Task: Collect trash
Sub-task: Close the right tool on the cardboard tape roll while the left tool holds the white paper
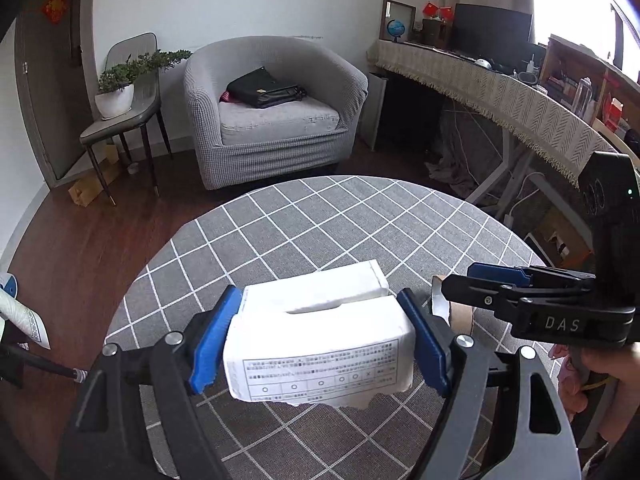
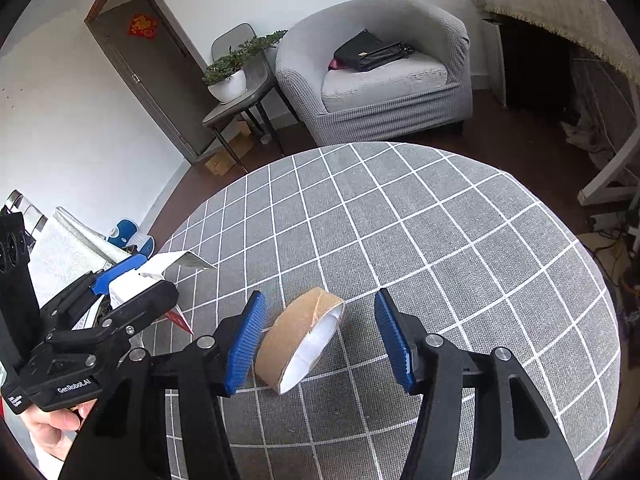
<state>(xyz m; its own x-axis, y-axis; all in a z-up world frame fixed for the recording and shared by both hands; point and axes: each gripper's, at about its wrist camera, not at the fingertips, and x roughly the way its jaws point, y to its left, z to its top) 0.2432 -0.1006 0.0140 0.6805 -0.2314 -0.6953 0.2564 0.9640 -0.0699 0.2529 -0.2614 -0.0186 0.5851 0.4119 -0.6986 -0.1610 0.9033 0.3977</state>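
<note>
White carton (image 1: 320, 332) first: my left hand-held gripper (image 1: 320, 340) has it clamped, both blue pads flat against its sides, printed label facing my camera and the top flap standing open toward twelve o'clock. From the left wrist view it sits dead centre, lifted above the grey checked cloth of the round desk (image 1: 320, 220).

Over on the right wrist view, my right hand-held gripper (image 2: 320, 340) is about half spread, straddling the cardboard tape core (image 2: 300, 340). That brown ring lies tipped on the cloth with its white inner face turned toward five o'clock. The pad at nine o'clock looks just beside or touching the ring's wall; I cannot tell which. The pad at three o'clock stands clear of it, so no grip there.

Seen from the left camera, the right tool reaches in from three o'clock, and a slice of the ring shows just under its tip. A person's hand (image 2: 52, 424) wraps the left tool's handle at eight o'clock in the right view.

At twelve o'clock, past the desk's rim, a grey armchair (image 1: 276, 112) carries a black bag (image 1: 264, 88).
</note>
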